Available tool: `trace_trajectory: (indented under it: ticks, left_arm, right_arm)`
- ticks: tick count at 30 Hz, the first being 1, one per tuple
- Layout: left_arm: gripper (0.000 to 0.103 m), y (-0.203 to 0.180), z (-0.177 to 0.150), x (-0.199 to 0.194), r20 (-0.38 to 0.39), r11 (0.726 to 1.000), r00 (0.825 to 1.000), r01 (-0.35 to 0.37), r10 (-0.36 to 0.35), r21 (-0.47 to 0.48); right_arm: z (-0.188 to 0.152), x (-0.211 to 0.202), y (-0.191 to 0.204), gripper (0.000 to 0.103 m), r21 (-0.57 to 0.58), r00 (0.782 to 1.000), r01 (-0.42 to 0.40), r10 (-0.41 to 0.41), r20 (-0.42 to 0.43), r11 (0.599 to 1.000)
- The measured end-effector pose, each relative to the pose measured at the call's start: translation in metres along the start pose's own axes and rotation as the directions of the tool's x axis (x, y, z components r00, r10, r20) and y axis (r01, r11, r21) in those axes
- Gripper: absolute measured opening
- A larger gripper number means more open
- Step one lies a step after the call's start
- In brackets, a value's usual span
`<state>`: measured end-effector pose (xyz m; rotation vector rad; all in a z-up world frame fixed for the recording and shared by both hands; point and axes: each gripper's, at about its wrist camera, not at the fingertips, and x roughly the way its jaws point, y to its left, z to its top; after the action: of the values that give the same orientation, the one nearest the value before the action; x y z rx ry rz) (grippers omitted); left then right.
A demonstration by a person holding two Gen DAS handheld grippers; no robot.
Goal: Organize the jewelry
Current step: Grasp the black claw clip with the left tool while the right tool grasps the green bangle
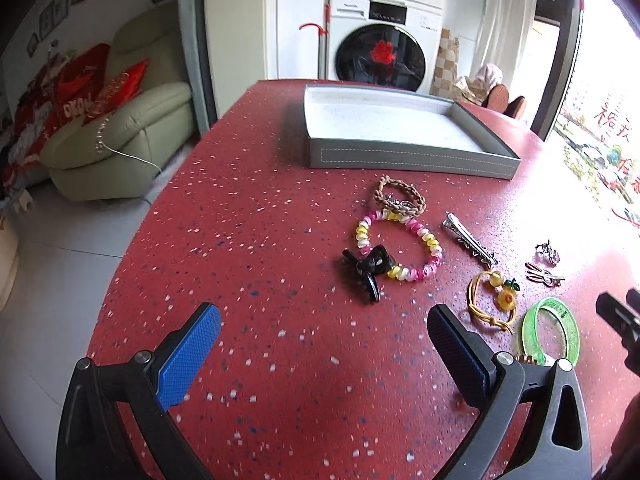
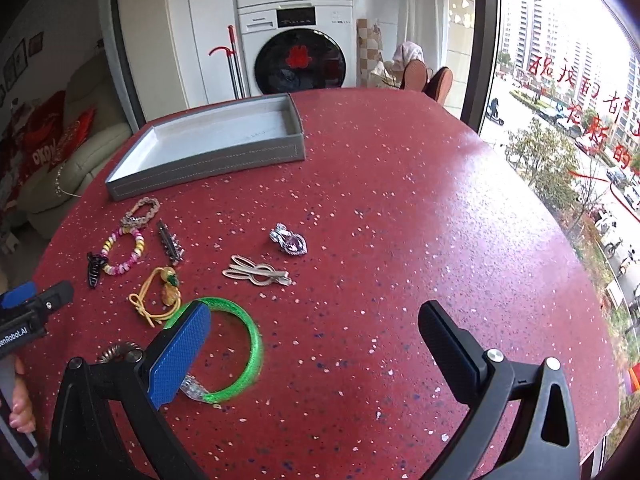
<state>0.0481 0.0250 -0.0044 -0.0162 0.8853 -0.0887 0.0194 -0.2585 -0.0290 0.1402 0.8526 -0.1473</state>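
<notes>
Loosely scattered on the red speckled bench, the jewelry lies in a cluster just in front of a shallow grey tray with a white lining, which holds nothing visible. Nearest the tray sits a brown braided bracelet, touching a pink, yellow and white beaded bracelet; a black claw hair clip rests against the beads' near edge. Beside them lie a silver toothed hair clip, a yellow cord bracelet with a sunflower charm and a translucent green bangle. Further right, apart from the rest, are a silver looped hair clip and a sparkling silver brooch.

Both tools hover above the bench with nothing gripped. The left gripper has its blue-padded fingers spread wide over bare bench short of the black clip. The right gripper is equally wide, its left finger overlapping the green bangle in view and partly hiding a silvery link piece and a coiled metal item at its base.

Behind the bench stand a white front-loading washing machine, a pale green sofa with red cushions, and a large window with red lettering overlooking a street.
</notes>
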Motion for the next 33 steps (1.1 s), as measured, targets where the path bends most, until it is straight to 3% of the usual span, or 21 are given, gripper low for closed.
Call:
trace_trajectory:
  ticks: [6,11,17,20,25,27,30,32,33]
  left_arm:
    - [0.103,-0.002,0.010,0.021,-0.058,0.999,0.998,0.036,-0.036,-0.004]
    - [0.103,-0.003,0.015,0.032,-0.070,1.000,0.997,0.026,-0.027,-0.009]
    - [0.103,-0.007,0.014,0.040,-0.092,1.000,0.996,0.021,-0.019,0.019]
    - [0.088,-0.010,0.014,0.041,-0.097,0.999,0.995,0.018,-0.014,0.039]
    - [0.083,-0.016,0.015,0.042,-0.088,0.998,0.996,0.014,-0.008,0.058]
    - [0.071,-0.018,0.016,0.041,-0.083,0.998,0.996,0.017,-0.011,0.067]
    - [0.052,-0.021,0.015,0.038,-0.077,0.996,0.997,0.022,-0.016,0.085]
    - [0.046,-0.022,0.015,0.037,-0.075,0.995,0.997,0.023,-0.016,0.097]
    - [0.037,-0.022,0.016,0.037,-0.074,0.995,0.997,0.024,-0.017,0.098]
  right_arm:
    - [-0.005,0.011,0.005,0.103,-0.032,0.999,-0.016,0.015,-0.051,0.999]
    - [-0.005,0.019,0.015,0.102,-0.069,0.996,-0.018,0.012,-0.083,0.997]
    - [-0.010,0.027,0.020,0.078,-0.082,0.990,-0.032,0.020,-0.140,0.996]
    - [-0.012,0.029,0.023,0.073,-0.095,0.988,-0.023,0.008,-0.152,0.995]
    - [-0.012,0.029,0.027,0.068,-0.114,0.987,-0.015,-0.003,-0.160,0.993]
    - [-0.011,0.028,0.029,0.060,-0.120,0.987,-0.021,0.001,-0.159,0.993]
    - [-0.010,0.027,0.031,0.035,-0.120,0.988,-0.029,0.010,-0.157,0.992]
    - [-0.010,0.026,0.031,0.025,-0.117,0.988,-0.033,0.014,-0.155,0.993]
    - [-0.010,0.025,0.031,0.018,-0.116,0.988,-0.036,0.018,-0.152,0.993]
